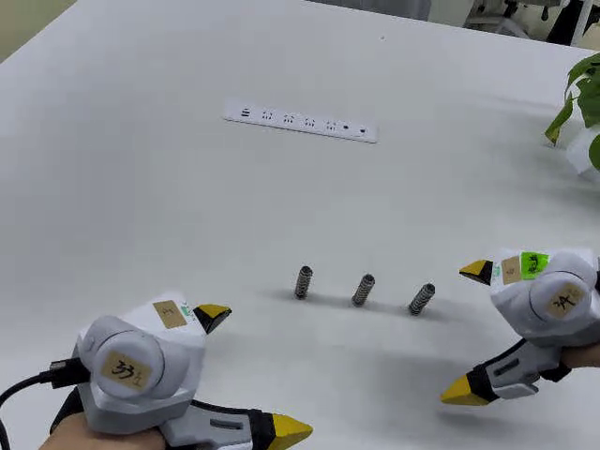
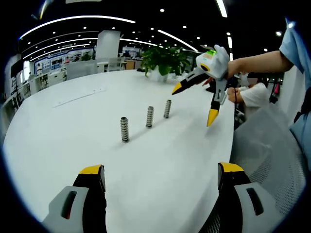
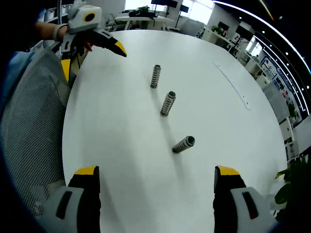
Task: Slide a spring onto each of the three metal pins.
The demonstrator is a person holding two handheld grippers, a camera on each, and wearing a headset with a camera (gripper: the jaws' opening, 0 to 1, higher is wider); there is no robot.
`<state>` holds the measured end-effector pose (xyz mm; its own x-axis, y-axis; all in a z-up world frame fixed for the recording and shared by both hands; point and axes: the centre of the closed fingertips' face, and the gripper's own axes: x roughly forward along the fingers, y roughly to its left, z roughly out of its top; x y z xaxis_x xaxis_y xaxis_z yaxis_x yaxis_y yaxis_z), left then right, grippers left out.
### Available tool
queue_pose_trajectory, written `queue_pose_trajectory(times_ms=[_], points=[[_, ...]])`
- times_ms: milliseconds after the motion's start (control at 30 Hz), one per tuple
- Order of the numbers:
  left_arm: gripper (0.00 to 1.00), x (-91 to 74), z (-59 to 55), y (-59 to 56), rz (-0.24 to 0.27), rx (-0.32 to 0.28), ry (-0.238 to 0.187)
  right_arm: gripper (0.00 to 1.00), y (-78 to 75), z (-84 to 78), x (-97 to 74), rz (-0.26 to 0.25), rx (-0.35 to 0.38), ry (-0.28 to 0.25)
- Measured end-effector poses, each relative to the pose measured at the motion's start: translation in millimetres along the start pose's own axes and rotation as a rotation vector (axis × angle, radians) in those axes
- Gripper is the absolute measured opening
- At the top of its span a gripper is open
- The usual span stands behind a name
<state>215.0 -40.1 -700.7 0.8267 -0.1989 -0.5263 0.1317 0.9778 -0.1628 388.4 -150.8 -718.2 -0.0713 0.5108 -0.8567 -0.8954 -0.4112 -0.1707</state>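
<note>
Three small metal springs stand on end in a row on the white table: the left spring (image 1: 303, 281), the middle spring (image 1: 363, 290) and the right spring (image 1: 422, 298). Any pins inside them are hidden by the coils. The same springs appear in the left gripper view (image 2: 125, 129) (image 2: 150, 116) (image 2: 167, 108) and in the right gripper view (image 3: 155, 76) (image 3: 168, 103) (image 3: 183, 144). My left gripper (image 1: 251, 372) (image 2: 160, 172) is open, low on the near left, holding nothing. My right gripper (image 1: 467, 330) (image 3: 157, 171) is open too, right of the row and empty.
A white power strip (image 1: 300, 120) lies farther back on the table. A potted plant (image 1: 581, 103) stands at the far right edge. A mesh chair (image 3: 29, 145) is beside the table's near edge. A seated person (image 2: 252, 92) is beyond the right gripper.
</note>
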Motion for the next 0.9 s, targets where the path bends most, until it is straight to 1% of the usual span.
queue_pose_trajectory(times_ms=[67,167,300,400,433,467,500,533,567,600,667,733,833,900], points=[[0.98,-2.5,1.3,-0.5,0.006,0.013,0.006,0.99,3.7,1.0,-6.2,-0.037,0.046,-0.039],[0.98,-7.6,5.5,-2.3,0.012,0.027,0.006,0.99,13.5,0.4,-13.9,-0.060,0.098,-0.077],[0.97,-13.9,9.0,-4.5,0.029,0.036,0.004,0.99,27.0,-2.1,-21.0,-0.075,0.112,-0.099],[0.97,-16.4,11.5,-2.6,0.048,0.020,-0.015,0.99,29.7,-2.9,-26.1,-0.101,0.152,-0.123],[0.97,-18.2,14.1,-2.5,0.060,0.002,-0.028,0.99,30.4,-2.2,-28.6,-0.113,0.165,-0.135],[0.97,-19.5,14.3,-2.4,0.065,0.000,-0.029,0.99,29.6,-0.4,-31.0,-0.129,0.173,-0.153],[0.97,-19.0,11.4,0.9,0.076,0.012,-0.028,0.99,29.0,1.3,-34.2,-0.148,0.197,-0.180],[0.97,-19.5,10.6,2.6,0.085,0.015,-0.029,0.99,29.3,0.8,-36.4,-0.158,0.215,-0.194],[0.97,-20.4,8.8,5.2,0.096,0.008,-0.028,0.99,28.8,-1.8,-39.2,-0.177,0.242,-0.210],[0.97,-21.3,8.4,6.1,0.105,-0.005,-0.029,0.99,29.5,-3.6,-40.9,-0.186,0.248,-0.218],[0.96,-24.6,9.6,6.9,0.119,-0.025,-0.041,0.99,34.9,-9.4,-45.0,-0.196,0.254,-0.227],[0.96,-29.3,11.0,10.5,0.140,-0.044,-0.058,0.99,36.6,-17.1,-48.4,-0.209,0.283,-0.241],[0.96,-33.0,10.7,13.2,0.162,-0.069,-0.069,0.99,37.7,-23.6,-51.8,-0.231,0.326,-0.259],[0.96,-34.2,10.0,14.2,0.173,-0.071,-0.073,0.99,38.8,-24.7,-52.6,-0.240,0.330,-0.270]])
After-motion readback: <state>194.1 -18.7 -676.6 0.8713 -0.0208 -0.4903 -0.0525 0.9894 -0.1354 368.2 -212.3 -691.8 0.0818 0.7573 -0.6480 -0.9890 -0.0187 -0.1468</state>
